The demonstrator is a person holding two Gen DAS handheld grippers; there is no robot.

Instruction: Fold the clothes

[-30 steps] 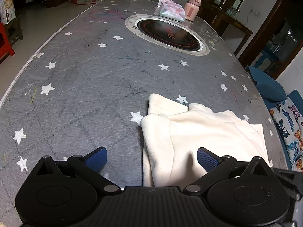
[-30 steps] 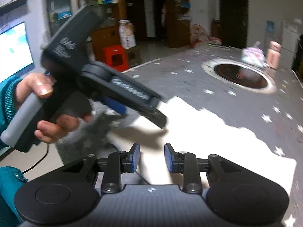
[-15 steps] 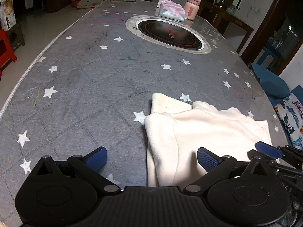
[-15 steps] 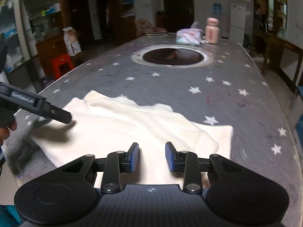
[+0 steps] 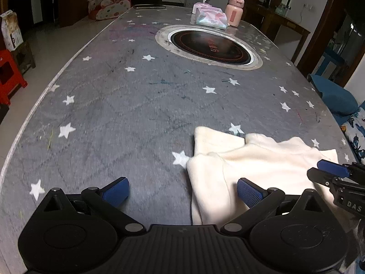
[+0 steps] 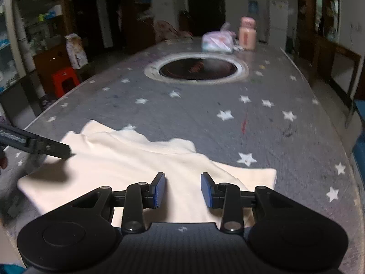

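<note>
Two grippers over one cream garment (image 6: 127, 166), partly folded on the near end of the star-print tablecloth (image 5: 114, 114). Left gripper (image 5: 181, 190) spread wide, empty, its right pad over the garment's left edge. Right gripper (image 6: 183, 189) narrow, has just been opening, nothing pinched, cloth directly below. Garment's long axis runs left-right; right gripper looks nearer the centre.
</note>
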